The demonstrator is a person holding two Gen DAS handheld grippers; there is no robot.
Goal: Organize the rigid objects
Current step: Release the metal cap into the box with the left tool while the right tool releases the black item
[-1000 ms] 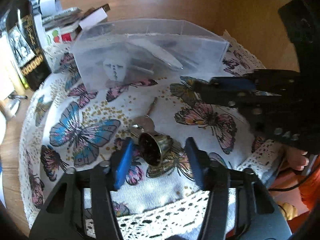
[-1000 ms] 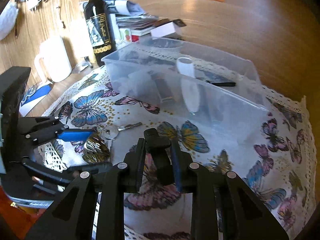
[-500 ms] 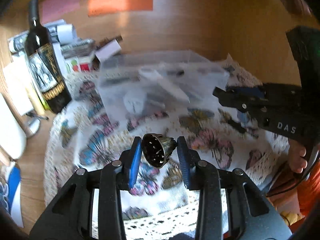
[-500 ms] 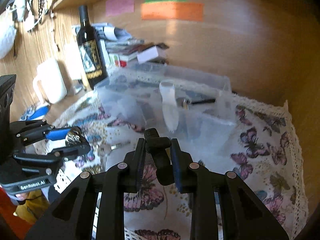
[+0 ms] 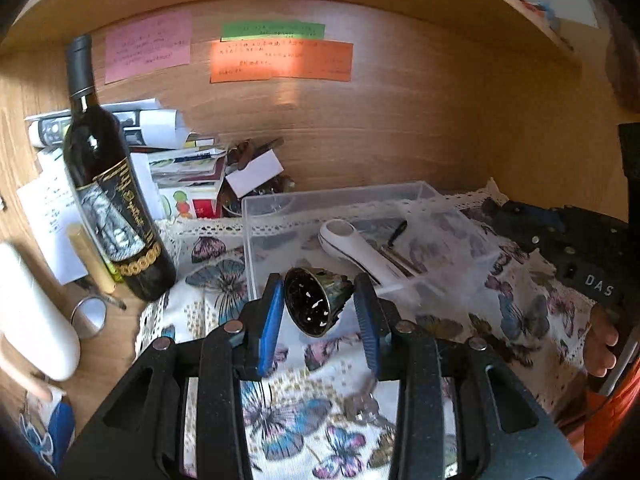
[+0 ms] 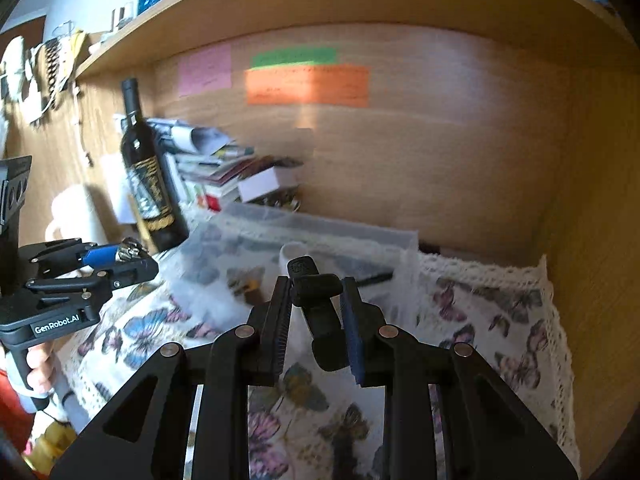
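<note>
My left gripper (image 5: 318, 300) is shut on a small brass bell (image 5: 316, 300), held in the air just in front of the clear plastic bin (image 5: 340, 200). The bin holds a white handled tool (image 5: 352, 246) and a dark pen. My right gripper (image 6: 316, 304) is shut on a black plastic clip-like piece (image 6: 316, 300), above the butterfly cloth (image 6: 480, 320) and near the bin (image 6: 320, 228). The left gripper with the bell also shows in the right wrist view (image 6: 120, 258). A key (image 5: 362, 402) lies on the cloth below the left gripper.
A wine bottle (image 5: 106, 184) stands left of the bin, with stacked books and papers (image 5: 180, 168) behind it. A white jug (image 5: 32, 316) and a small metal cup (image 5: 88, 316) are at the left. Wooden walls close the back and right side.
My left gripper has closed on the bell and lifted it off the cloth toward the bin. My right gripper has risen too, still holding the black piece.
</note>
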